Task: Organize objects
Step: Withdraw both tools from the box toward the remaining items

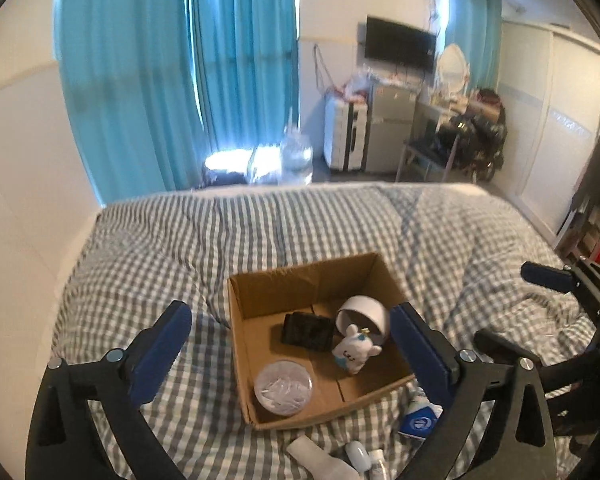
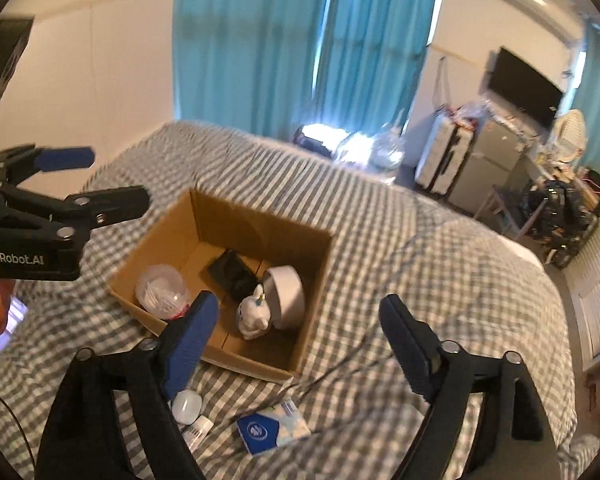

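An open cardboard box (image 1: 260, 292) (image 2: 160, 232) sits on the checked bed. Inside lie a black device (image 1: 306, 330) (image 2: 232, 272), a white round cylinder on its side (image 1: 366, 314) (image 2: 286, 296), a white plush toy (image 1: 354, 350) (image 2: 254, 314) and a clear round tub (image 1: 284, 388) (image 2: 162, 286). In front of the box lie a blue-white tissue pack (image 1: 420, 420) (image 2: 274, 426), a white oval case (image 1: 358, 454) (image 2: 186, 402), a small bottle (image 1: 378, 464) (image 2: 198, 432) and a white bottle (image 1: 318, 460). My left gripper (image 1: 290, 340) is open and empty over the box. My right gripper (image 2: 298, 336) is open and empty above the box's near corner.
The grey-white checked duvet (image 1: 220, 232) covers the bed. A white wall runs along the left, blue curtains (image 1: 180, 60) behind. The right gripper shows at the right edge of the left wrist view (image 1: 560, 280); the left gripper shows at the left of the right wrist view (image 2: 60, 200).
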`<state>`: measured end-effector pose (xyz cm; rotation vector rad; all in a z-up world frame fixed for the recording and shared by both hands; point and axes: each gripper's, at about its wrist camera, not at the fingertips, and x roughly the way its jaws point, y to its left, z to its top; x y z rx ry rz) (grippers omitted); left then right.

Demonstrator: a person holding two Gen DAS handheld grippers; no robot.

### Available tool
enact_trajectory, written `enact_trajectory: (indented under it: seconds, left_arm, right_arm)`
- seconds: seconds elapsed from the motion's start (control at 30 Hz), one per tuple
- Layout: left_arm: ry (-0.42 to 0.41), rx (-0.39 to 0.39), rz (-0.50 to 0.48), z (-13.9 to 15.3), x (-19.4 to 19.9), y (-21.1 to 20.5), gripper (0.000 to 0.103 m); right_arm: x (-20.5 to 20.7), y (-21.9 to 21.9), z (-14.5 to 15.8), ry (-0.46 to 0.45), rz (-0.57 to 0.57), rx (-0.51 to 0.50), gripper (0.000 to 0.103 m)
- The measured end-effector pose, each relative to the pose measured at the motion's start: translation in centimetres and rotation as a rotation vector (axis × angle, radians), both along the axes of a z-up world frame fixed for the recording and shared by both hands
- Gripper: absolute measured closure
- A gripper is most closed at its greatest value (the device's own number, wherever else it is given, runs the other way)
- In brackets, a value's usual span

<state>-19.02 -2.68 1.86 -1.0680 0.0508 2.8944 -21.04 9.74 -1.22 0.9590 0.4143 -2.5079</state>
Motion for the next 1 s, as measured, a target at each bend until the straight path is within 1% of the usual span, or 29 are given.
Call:
enact_trajectory:
  seconds: [0.1, 0.23, 0.37, 0.47, 0.53, 0.63, 0.73, 0.83, 0.93, 1.0]
  left_arm:
    - [0.055, -0.005, -0.018, 1.9, 2.4, 0.2, 0.000]
    - [0.099, -0.020, -0.023, 3.4, 5.4, 0.4, 0.000]
    - [0.126, -0.021, -0.002, 4.0, 7.5, 0.2, 0.000]
    - [0.136, -0.004, 0.054, 3.8, 9.0, -0.1, 0.000]
    - [0.130, 0.027, 0.094, 3.0, 9.8, -0.7, 0.000]
    - [0.110, 0.046, 0.130, 1.4, 10.4, -1.2, 0.000]
    - [0.079, 0.051, 0.154, -0.9, 10.8, -1.6, 0.000]
    - [0.042, 0.027, 0.160, -3.2, 10.9, -1.4, 0.000]
    - [0.044, -0.005, 0.174, -4.9, 11.4, -0.9, 0.000]
    - [0.044, -0.005, 0.177, -6.0, 11.5, -0.6, 0.000]
  right_arm:
    - [2.7, 1.8, 2.6, 0.058, -0.034, -0.042, 0.009]
    - [5.9, 3.5, 5.0, 0.110, -0.082, -0.069, 0.006]
    - [8.3, 4.5, 6.1, 0.137, -0.114, -0.078, 0.006]
    - [9.7, 5.0, 6.1, 0.145, -0.146, -0.098, 0.006]
    - [10.4, 5.3, 5.7, 0.136, -0.159, -0.137, 0.006]
    - [11.3, 5.6, 4.5, 0.126, -0.171, -0.176, 0.006]
    - [11.8, 5.5, 3.3, 0.121, -0.183, -0.161, 0.006]
    - [11.8, 5.6, 1.4, 0.113, -0.200, -0.148, 0.006]
    - [11.3, 5.6, -0.7, 0.095, -0.217, -0.141, 0.006]
    - [10.9, 5.4, -2.1, 0.082, -0.229, -0.126, 0.006]
